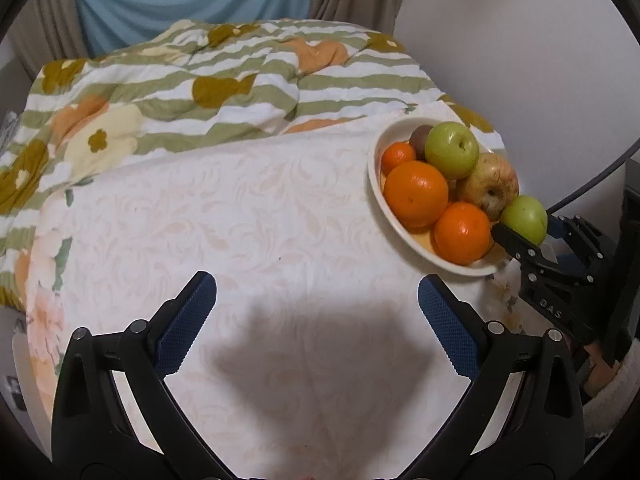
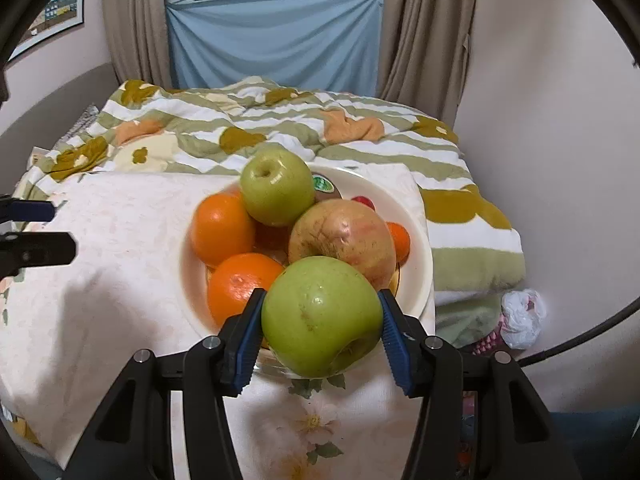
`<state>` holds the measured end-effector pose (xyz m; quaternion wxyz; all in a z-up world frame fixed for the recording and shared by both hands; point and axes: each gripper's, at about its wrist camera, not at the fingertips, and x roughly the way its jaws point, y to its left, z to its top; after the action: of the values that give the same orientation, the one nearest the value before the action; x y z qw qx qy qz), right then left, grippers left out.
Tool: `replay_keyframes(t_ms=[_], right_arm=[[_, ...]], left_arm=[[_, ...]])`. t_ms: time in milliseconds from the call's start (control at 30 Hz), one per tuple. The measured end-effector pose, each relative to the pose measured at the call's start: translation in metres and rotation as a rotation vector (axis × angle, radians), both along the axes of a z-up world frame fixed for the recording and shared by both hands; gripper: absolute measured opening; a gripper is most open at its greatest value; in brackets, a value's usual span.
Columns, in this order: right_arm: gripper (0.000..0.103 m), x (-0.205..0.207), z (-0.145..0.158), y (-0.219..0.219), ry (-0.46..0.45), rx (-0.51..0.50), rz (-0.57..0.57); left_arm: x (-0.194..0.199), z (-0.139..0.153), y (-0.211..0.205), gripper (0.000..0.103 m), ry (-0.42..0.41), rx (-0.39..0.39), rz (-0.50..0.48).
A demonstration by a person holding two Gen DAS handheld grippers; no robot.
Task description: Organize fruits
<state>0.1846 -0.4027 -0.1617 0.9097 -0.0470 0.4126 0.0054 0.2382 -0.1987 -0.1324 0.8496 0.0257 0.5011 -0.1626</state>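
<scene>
A cream bowl [image 1: 376,184] sits at the right of the white cloth and holds oranges [image 1: 416,194], a green apple [image 1: 452,150], a reddish-yellow apple [image 1: 490,184] and a kiwi [image 1: 420,138]. My right gripper [image 2: 322,320] is shut on a second green apple [image 2: 320,316] and holds it at the bowl's near rim [image 2: 420,240]; that apple also shows in the left wrist view [image 1: 525,218]. My left gripper [image 1: 316,308] is open and empty over the bare cloth, left of the bowl.
A striped floral blanket [image 1: 208,80] lies bunched behind the white cloth [image 1: 240,220]. A wall stands close on the right. A white plastic bag [image 2: 522,316] lies below the bed's right edge. Curtains [image 2: 280,40] hang at the back.
</scene>
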Motion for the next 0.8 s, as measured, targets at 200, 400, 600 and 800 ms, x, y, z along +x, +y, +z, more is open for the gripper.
replay_keyframes(t_ms=[200,400,600,800], right_arm=[[0.096,-0.006,0.007,0.002,-0.057,-0.018,-0.005],[0.102,-0.013,0.009,0.008,-0.044,-0.013,-0.011],[0.102,-0.028,0.033,0.018,-0.067,-0.007,-0.035],[0.102,-0.046,0.067,0.035,-0.077,0.015,-0.042]], left_arm=[[-0.006,0.001,0.009,0.103,0.006,-0.013,0.012],[-0.015,0.007,0.023,0.103,-0.008,-0.027,0.027],[-0.029,0.026,0.042,0.103,-0.045,-0.039,0.034],[-0.055,0.062,0.066,0.103,-0.121,-0.06,0.045]])
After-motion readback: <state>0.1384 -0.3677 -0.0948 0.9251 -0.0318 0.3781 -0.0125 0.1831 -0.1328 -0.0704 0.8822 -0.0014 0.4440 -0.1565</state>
